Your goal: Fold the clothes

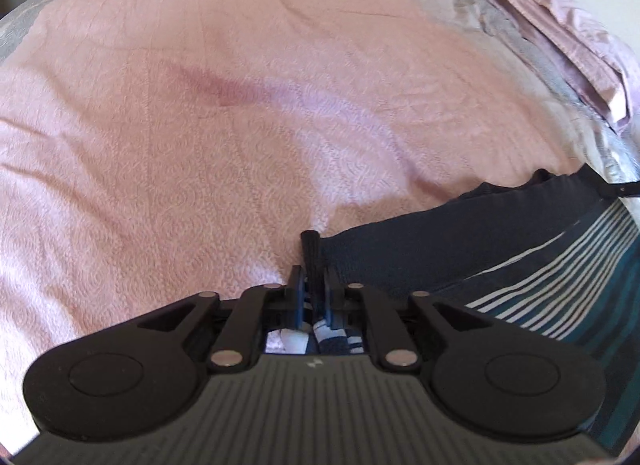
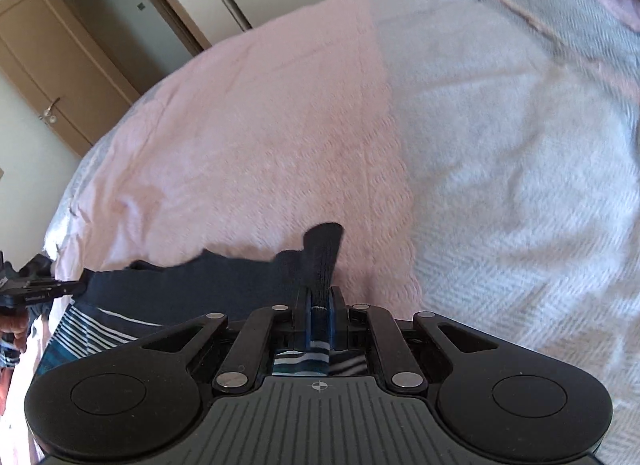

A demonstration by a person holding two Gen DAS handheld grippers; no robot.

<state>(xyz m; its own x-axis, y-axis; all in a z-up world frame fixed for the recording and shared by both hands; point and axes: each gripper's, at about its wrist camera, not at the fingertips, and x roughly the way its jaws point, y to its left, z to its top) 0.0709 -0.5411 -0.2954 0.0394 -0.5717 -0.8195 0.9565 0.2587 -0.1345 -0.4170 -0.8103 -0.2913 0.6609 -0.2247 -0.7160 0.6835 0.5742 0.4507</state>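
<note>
left gripper (image 1: 313, 289) clamped on navy hem of striped garment (image 1: 560, 277), right gripper (image 2: 319, 305) pinching same hem, stretched over pink bedspread (image 1: 200, 105), wooden door (image 2: 48, 65) behind

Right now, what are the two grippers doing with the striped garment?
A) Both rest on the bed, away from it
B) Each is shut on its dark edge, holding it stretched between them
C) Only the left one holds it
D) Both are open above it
B: the left gripper and the right gripper each pinch the dark band of the garment, which spans between them above the bed.
</note>
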